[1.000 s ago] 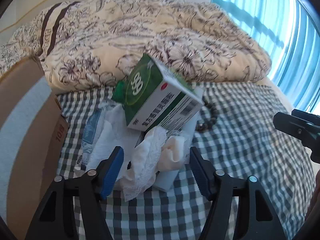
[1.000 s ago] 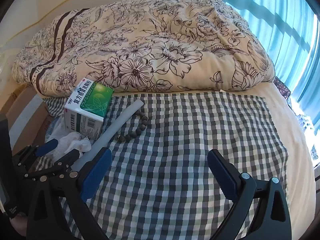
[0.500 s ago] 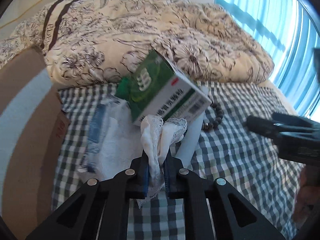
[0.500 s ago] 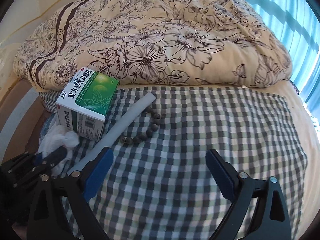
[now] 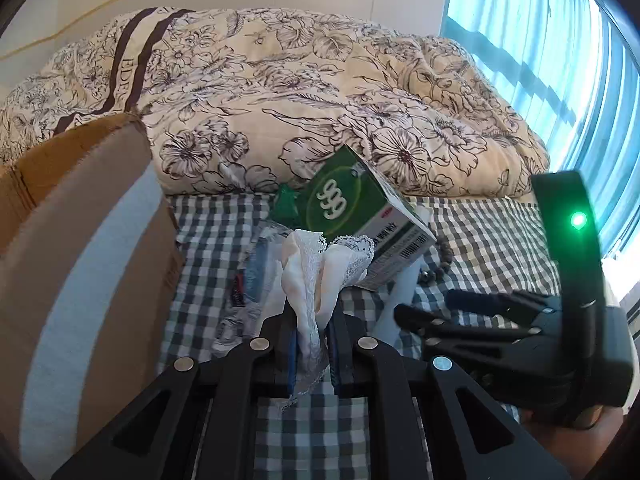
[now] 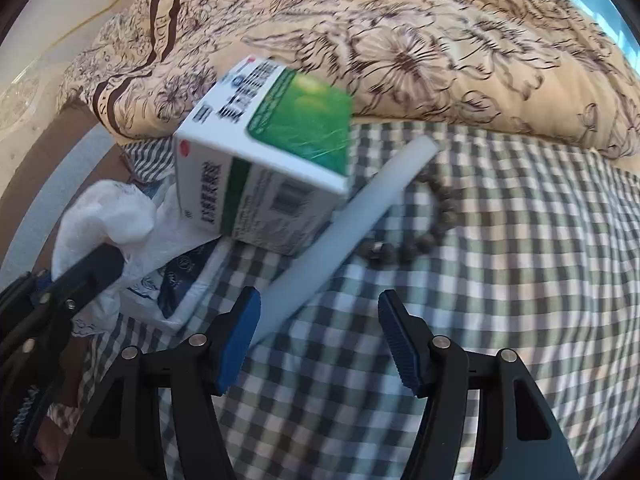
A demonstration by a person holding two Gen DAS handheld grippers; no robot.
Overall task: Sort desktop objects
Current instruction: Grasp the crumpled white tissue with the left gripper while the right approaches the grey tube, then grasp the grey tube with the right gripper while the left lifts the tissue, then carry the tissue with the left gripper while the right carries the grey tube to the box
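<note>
Left gripper (image 5: pixel 313 354): jaws clamped on a white lace-edged cloth (image 5: pixel 320 268), which stands up bunched between the blue pads.
Right gripper (image 6: pixel 318 338): jaws spread wide, holding nothing, low over the checked bedsheet (image 6: pixel 500 280).
Medicine box (image 6: pixel 264 176): green and white, tilted, one end propped on the white tube (image 6: pixel 352 220), just beyond the cloth.
White tube: lies slantwise on the bedsheet, its near end beside the right gripper's left pad.
Bead bracelet (image 6: pixel 416 240): dark, on the bedsheet, touching the tube's far side.
Tissue packet (image 5: pixel 252 280): flat under the cloth, beside the cardboard box (image 5: pixel 80 260).
Floral duvet (image 5: pixel 300 100): heaped behind everything.
</note>
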